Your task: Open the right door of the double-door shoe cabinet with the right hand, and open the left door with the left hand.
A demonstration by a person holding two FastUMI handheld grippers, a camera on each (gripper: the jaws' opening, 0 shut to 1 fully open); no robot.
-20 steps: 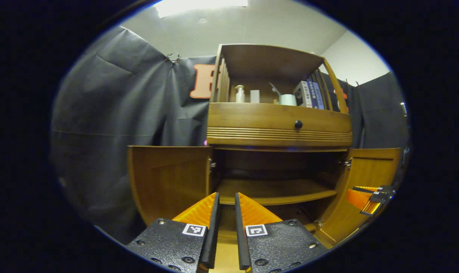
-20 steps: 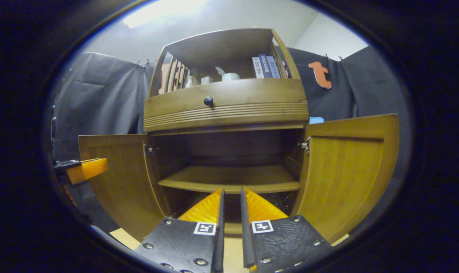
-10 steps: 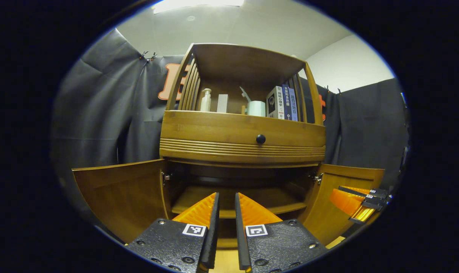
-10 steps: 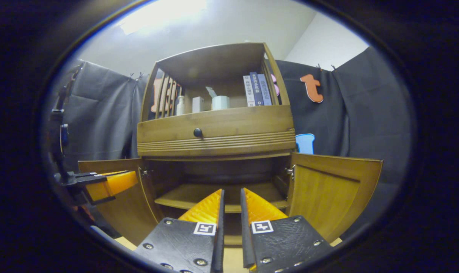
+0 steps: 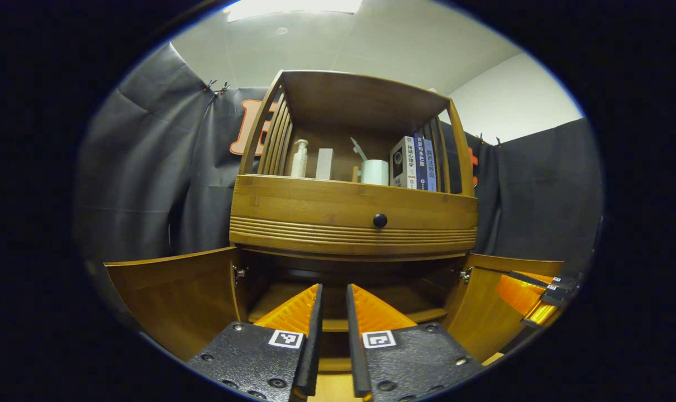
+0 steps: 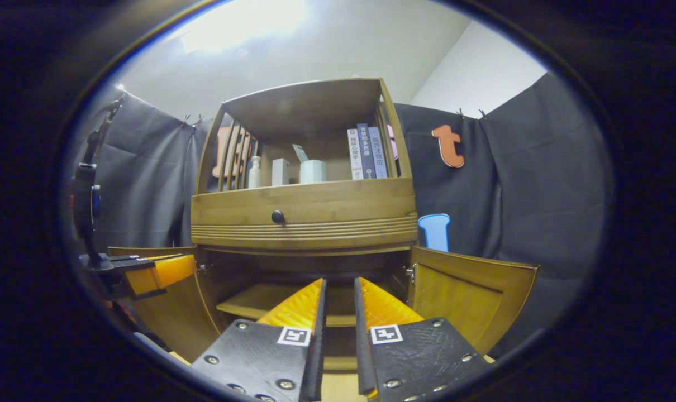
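Wooden shoe cabinet [image 5: 352, 215] stands ahead with both lower doors swung wide: the left door [image 5: 176, 293] out to the left, the right door [image 6: 472, 298] out to the right. The left gripper [image 5: 333, 296] and right gripper [image 6: 339, 290] hover in front of the opening, each with fingers narrowly apart and holding nothing. Books [image 5: 413, 164] stand on the top shelf.

We are in a recording booth set up like a home: ahead of our gripper stands a wooden shoe cabinet [image 5: 352, 215], its top shelf holding books [image 5: 415, 163], a pump bottle [image 5: 299, 159] and a cup [image 5: 375, 172], with black cloth [image 5: 148, 167] hung behind.
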